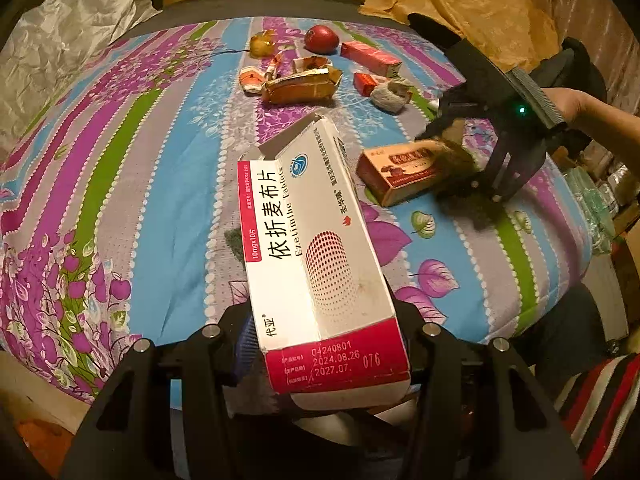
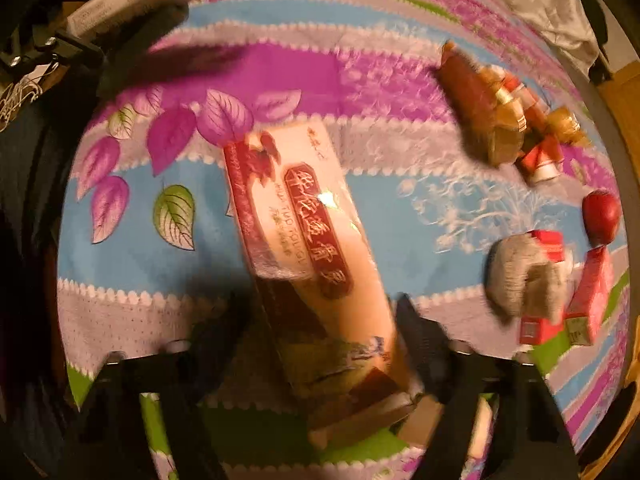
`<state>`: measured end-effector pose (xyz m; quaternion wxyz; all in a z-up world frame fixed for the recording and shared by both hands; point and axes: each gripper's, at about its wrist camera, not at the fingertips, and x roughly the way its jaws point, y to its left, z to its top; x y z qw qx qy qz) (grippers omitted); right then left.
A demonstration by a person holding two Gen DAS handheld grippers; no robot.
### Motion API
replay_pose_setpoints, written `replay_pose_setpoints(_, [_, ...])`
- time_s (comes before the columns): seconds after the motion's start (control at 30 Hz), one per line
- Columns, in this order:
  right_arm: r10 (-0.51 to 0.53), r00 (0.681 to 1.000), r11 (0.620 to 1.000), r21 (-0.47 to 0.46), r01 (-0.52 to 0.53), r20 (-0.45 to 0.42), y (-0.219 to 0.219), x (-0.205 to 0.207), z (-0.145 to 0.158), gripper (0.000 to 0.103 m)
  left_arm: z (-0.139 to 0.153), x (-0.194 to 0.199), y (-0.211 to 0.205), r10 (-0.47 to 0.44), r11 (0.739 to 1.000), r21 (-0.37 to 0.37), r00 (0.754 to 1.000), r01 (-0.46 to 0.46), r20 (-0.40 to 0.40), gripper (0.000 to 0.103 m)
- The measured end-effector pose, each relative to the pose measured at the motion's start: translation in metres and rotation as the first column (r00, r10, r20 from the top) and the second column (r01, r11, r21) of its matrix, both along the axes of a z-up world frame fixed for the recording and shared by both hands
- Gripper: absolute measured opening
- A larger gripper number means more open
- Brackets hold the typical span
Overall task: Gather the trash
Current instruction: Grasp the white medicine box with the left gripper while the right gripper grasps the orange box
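Note:
My left gripper [image 1: 324,320] is shut on a white and red medicine box [image 1: 312,240], which sticks up and forward over the flowered bedspread [image 1: 140,160]. To its right a tan box with a dark red label [image 1: 400,172] lies flat on the bed. My right gripper [image 1: 460,156], held by a person's hand [image 1: 580,108], points down over that box's near end. In the right wrist view the tan box [image 2: 312,240] lies between the blurred fingers of the right gripper [image 2: 320,320]. The fingers stand close to both of its long sides, with a thin gap on the left.
Further back on the bed lie a red apple [image 1: 321,39], a long red carton [image 1: 370,56], a small red box [image 1: 365,83], crumpled brown packaging [image 1: 300,86] and a white foam net [image 1: 390,96]. Silver cloth [image 1: 60,40] and yellow cloth [image 1: 472,12] flank the headboard.

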<state>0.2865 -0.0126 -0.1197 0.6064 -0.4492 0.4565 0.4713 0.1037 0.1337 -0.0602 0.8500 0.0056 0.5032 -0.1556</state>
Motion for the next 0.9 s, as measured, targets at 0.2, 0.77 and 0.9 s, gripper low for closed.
replay_pose_setpoints(0.2, [-0.185,0.983,0.977,0.111,0.182,0.02,-0.003,-0.016,0.009,0.062,-0.003,0.005,-0.002,0.034,0.999,0.033,0.999,-0.034,0.008,0.051])
replay_pose_setpoints(0.77, [-0.696,0.45,0.12,0.528,0.841,-0.559,-0.139,-0.136,0.067,0.061,0.029,0.024,-0.045,0.114,0.989,0.083,0.985,-0.125,0.126,0.051])
replay_pose_setpoints(0.9, [-0.741,0.406,0.001,0.604,0.797,-0.535,-0.166,-0.153,0.096,0.061,0.047,0.037,-0.084,0.108,0.989,0.086,0.979,-0.124,0.174,0.051])
